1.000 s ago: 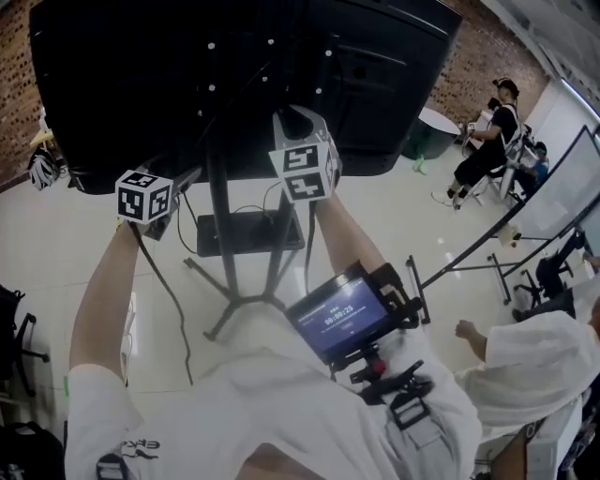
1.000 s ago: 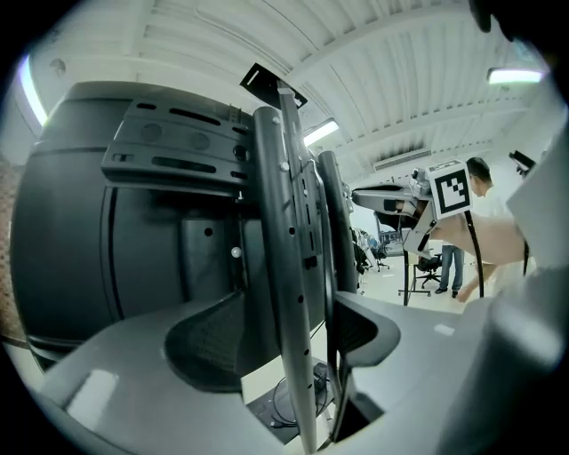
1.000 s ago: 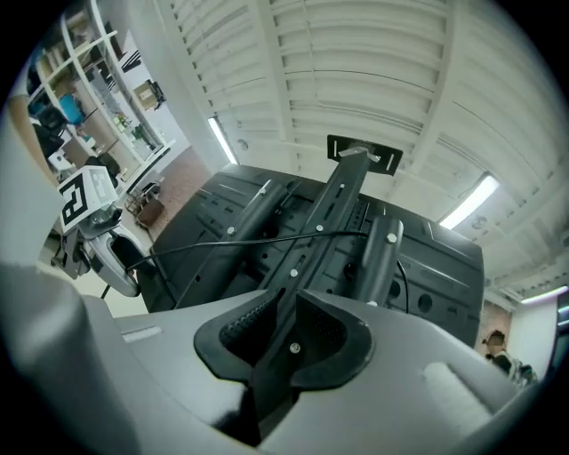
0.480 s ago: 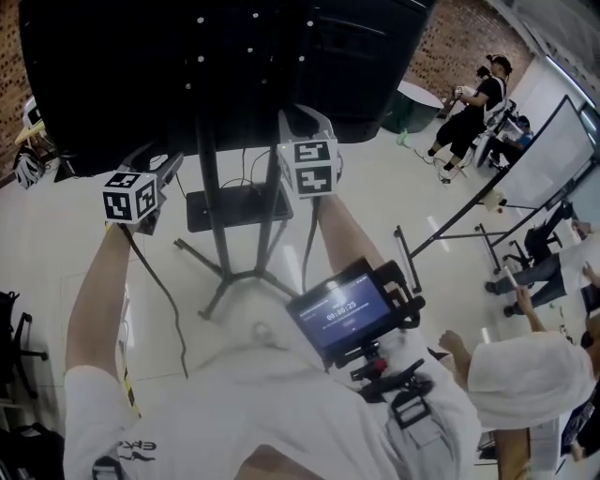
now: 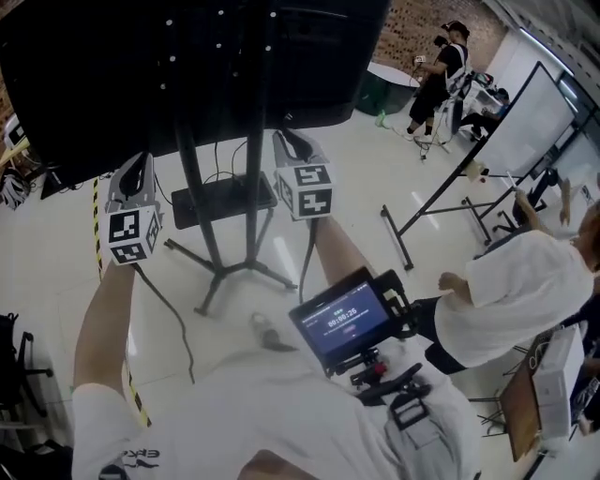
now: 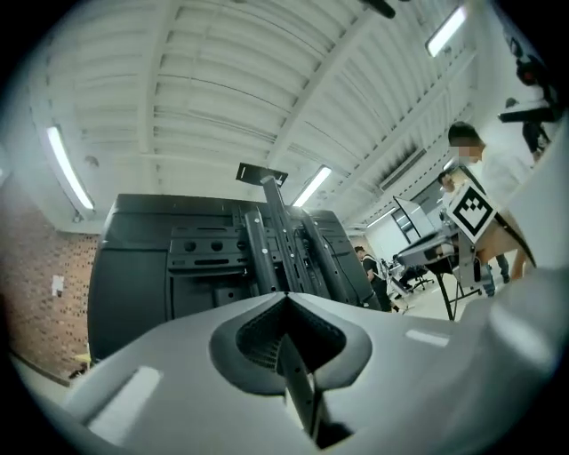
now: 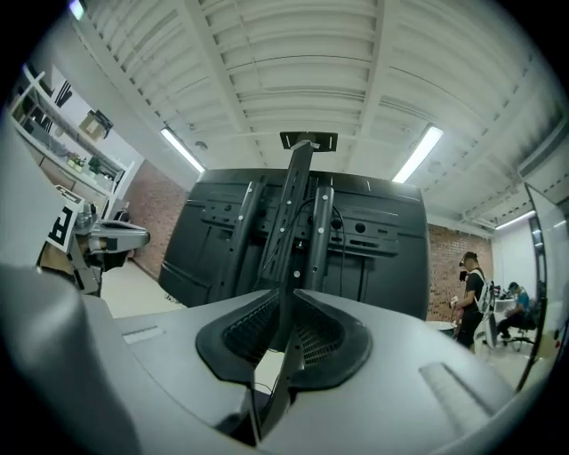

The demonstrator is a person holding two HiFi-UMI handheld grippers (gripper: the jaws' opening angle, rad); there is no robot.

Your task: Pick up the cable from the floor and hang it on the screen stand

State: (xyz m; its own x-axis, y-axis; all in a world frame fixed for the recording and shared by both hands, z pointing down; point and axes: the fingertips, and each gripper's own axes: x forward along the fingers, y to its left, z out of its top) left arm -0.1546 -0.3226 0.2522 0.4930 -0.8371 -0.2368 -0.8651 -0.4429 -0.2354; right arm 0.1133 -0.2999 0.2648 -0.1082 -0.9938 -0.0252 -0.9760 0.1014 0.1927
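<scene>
Office-lab: brick wall [image 5: 417, 17], whiteboard [image 5: 536, 117]

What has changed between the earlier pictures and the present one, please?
Both grippers drew back from the screen stand and sit lower in the head view. The left gripper has just closed its jaws, with nothing between them. The right gripper is shut too. The stand itself stayed in place.
</scene>
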